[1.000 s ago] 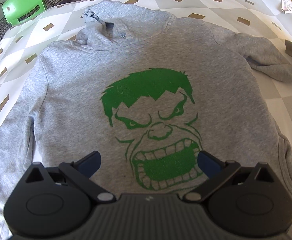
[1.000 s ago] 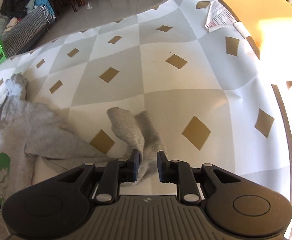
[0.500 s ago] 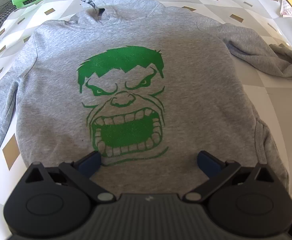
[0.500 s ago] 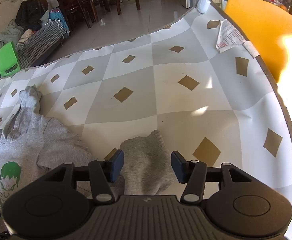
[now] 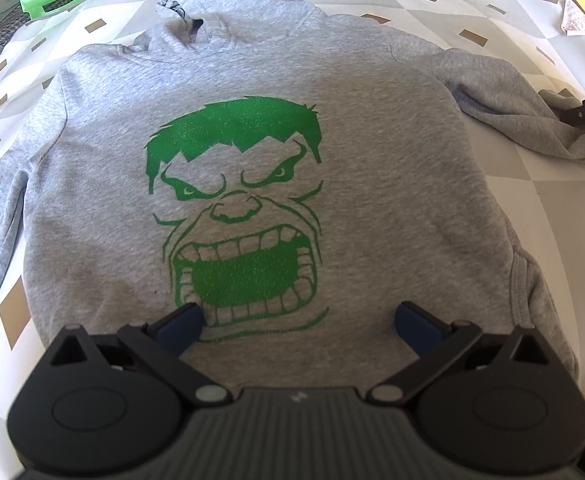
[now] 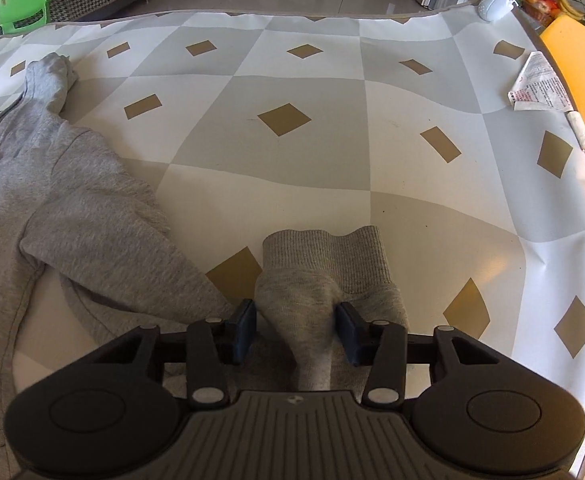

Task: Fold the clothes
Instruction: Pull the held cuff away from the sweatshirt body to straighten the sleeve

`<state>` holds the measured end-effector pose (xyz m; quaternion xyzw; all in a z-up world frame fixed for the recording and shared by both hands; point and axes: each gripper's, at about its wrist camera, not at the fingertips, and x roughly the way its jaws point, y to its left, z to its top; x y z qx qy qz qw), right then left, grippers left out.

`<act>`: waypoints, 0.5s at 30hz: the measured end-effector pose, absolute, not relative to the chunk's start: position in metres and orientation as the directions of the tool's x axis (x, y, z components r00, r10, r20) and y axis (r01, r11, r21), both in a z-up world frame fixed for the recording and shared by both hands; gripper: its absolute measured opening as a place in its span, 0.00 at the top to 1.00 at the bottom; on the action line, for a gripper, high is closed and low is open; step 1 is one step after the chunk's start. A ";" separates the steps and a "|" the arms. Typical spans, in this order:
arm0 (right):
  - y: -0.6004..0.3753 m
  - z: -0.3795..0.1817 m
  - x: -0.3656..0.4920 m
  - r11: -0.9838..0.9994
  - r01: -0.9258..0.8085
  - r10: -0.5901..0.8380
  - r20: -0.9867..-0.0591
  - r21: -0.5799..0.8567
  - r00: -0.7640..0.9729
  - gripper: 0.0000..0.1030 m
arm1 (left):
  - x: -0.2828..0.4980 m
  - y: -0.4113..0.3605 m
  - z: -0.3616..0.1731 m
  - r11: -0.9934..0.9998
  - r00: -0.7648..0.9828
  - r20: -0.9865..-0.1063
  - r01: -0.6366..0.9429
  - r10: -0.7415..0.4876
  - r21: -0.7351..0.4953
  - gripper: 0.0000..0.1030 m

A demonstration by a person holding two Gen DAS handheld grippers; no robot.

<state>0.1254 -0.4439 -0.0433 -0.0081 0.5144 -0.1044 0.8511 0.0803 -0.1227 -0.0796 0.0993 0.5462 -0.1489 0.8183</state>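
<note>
Closing around the bunched sleeve end (image 6: pixel 324 280), the right gripper (image 6: pixel 296 328) had its 2 jaws narrowing with the grey fabric between them. The left gripper (image 5: pixel 298 322) hung with its jaws spread wide and empty over the lower front of the grey hoodie (image 5: pixel 372 152). Beyond, the hoodie lay flat, print up, on the diamond-patterned tablecloth (image 6: pixel 332 128), hood farthest away.
</note>
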 end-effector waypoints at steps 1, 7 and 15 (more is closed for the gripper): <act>-0.445 -0.042 0.127 0.975 0.187 -0.190 -0.872 -0.116 0.451 0.75 | 0.080 -0.123 -0.080 0.935 0.359 -0.923 0.353 -0.136 0.000 0.00; -0.451 -0.019 0.129 0.961 0.278 -0.157 -0.833 -0.004 0.530 0.87 | 0.079 -0.122 -0.079 0.931 0.362 -0.921 0.365 -0.142 -0.001 0.00; -0.462 0.074 0.090 0.933 0.158 0.043 -0.534 0.324 0.844 0.88 | 0.080 -0.123 -0.079 0.933 0.364 -0.921 0.359 -0.138 0.002 0.00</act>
